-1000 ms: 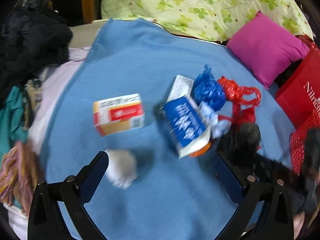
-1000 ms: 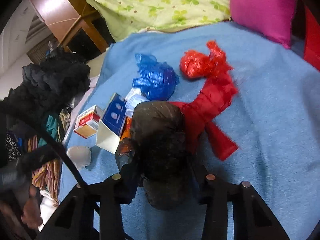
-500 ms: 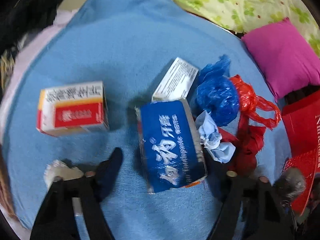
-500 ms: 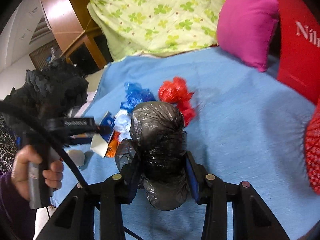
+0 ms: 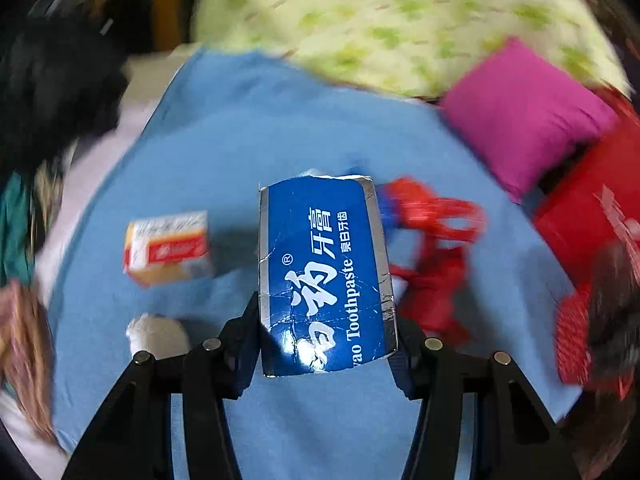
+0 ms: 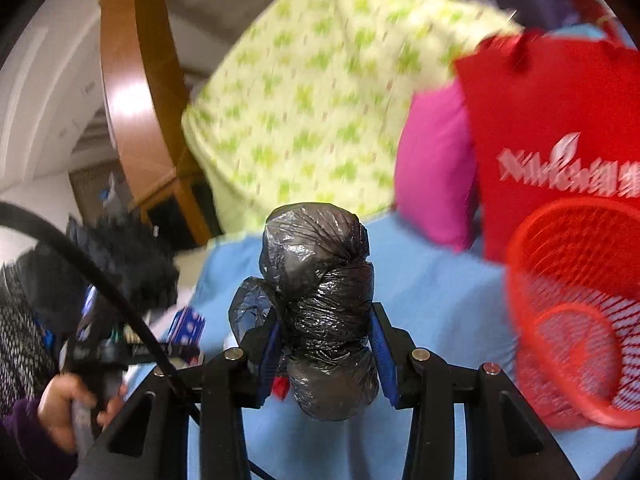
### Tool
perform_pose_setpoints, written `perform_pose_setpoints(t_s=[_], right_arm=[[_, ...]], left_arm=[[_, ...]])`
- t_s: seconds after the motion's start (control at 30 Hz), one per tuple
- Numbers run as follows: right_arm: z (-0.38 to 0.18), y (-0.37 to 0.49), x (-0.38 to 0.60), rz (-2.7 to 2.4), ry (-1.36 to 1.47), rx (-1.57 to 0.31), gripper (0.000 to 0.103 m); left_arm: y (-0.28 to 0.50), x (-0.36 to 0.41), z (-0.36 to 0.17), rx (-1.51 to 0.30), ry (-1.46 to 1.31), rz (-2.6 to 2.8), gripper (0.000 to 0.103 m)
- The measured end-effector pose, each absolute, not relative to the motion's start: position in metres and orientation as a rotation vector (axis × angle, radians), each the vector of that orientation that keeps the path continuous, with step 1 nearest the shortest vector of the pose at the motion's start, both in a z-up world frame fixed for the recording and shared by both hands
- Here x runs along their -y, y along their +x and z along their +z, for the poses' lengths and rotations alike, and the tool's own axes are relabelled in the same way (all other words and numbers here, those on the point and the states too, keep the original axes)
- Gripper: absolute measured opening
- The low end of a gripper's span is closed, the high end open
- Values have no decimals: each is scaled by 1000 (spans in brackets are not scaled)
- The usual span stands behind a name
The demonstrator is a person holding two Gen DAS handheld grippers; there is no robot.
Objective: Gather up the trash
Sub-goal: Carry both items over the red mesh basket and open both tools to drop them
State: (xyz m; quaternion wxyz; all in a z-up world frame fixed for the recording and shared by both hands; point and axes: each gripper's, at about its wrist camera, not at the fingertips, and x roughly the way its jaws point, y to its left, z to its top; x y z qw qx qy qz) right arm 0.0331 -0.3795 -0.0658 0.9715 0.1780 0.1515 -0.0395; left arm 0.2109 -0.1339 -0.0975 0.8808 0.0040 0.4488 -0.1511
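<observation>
My left gripper [image 5: 326, 320] is shut on a blue toothpaste box [image 5: 324, 272] and holds it above the blue blanket [image 5: 248, 136]. On the blanket lie a white and red carton [image 5: 168, 246], a white crumpled wad [image 5: 158, 334], and a red plastic bag [image 5: 436, 248] to the right of the box. My right gripper [image 6: 324, 340] is shut on a knotted black plastic bag [image 6: 320, 292], held up in the air. A red mesh basket [image 6: 576, 312] stands to its right on the blanket [image 6: 432, 288].
A magenta pillow [image 5: 524, 120] and a green-patterned quilt [image 5: 392, 20] lie at the back. A red shopping bag [image 6: 552, 128] stands behind the basket. Dark clothes [image 5: 48, 92] are piled at the left. The left hand and its gripper show in the right wrist view [image 6: 96, 344].
My left gripper closed on the toothpaste box and lifted it off the blanket. My right gripper carried the black bag up and to the right, bringing the red basket into view.
</observation>
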Motion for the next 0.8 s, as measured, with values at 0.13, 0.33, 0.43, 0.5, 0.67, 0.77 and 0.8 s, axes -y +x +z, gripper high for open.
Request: perform_pose_setpoints(t_s=[0.13, 0.33, 0.43, 0.5, 0.67, 0.77, 0.8], right_arm=[[-48, -10, 410, -179, 410, -165, 44], [-48, -72, 465, -412, 479, -63, 46], [-52, -97, 493, -492, 526, -41, 46], [-55, -106, 507, -524, 559, -44, 46], [-65, -109, 540, -572, 610, -99, 46], [-70, -109, 547, -567, 639, -130, 59], [-72, -110, 549, -567, 649, -138, 66]], left_arm=[[169, 191, -57, -836, 98, -493, 56], [117, 286, -13, -763, 153, -771, 57], [103, 338, -2, -745, 169, -878, 57], [92, 368, 1, -740, 192, -933, 58], [74, 418, -13, -786, 236, -1004, 59], [77, 435, -27, -815, 262, -997, 60], [78, 438, -29, -821, 265, -994, 61]])
